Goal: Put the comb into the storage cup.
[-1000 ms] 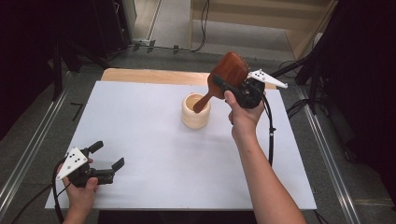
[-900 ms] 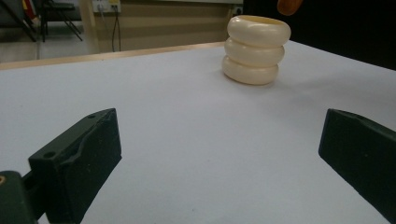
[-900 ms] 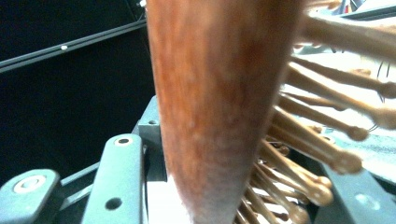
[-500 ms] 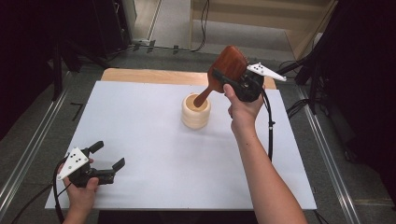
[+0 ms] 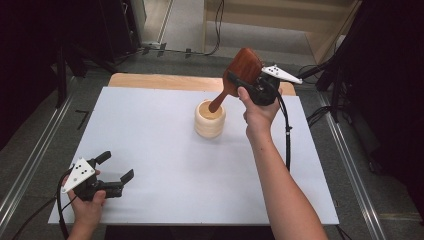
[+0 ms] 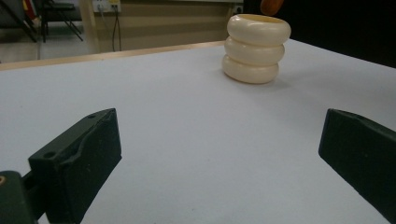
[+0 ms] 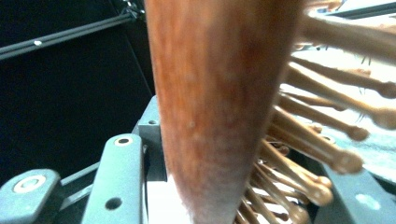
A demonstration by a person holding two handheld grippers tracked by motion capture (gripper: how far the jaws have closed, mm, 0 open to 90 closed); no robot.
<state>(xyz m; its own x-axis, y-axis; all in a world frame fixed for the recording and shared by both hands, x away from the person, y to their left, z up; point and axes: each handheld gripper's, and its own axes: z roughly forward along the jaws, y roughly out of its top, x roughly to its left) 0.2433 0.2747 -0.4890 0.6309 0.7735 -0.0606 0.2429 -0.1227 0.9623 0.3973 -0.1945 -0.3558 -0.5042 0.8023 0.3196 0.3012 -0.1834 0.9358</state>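
At the near left corner of the white surface (image 5: pixel 150 140), the person's left hand (image 5: pixel 87 207) is holding the left gripper (image 5: pixel 116 172) low over the sheet. Its fingers (image 6: pixel 79 158) are standing wide apart with nothing between them, and in the left gripper view they are framing bare white surface with the cream holder (image 6: pixel 256 49) well beyond them.

Toward the middle, slightly right and far, that ribbed cream holder (image 5: pixel 209 119) is standing upright on the surface, three rounded rings stacked, open at the top.

Further right, the right hand (image 5: pixel 257 112) is raising the right gripper (image 5: pixel 239 84) above and just behind the holder. Its fingers are clamping the head of a reddish wooden hairbrush (image 5: pixel 235 80), which is tilting down to the left so that the handle tip is dipping into the holder's mouth. In the right gripper view the brush back (image 7: pixel 219 107) is rising between the fingers (image 7: pixel 119 186), with its wooden bristle pins (image 7: pixel 317 154) fanning out to the right.
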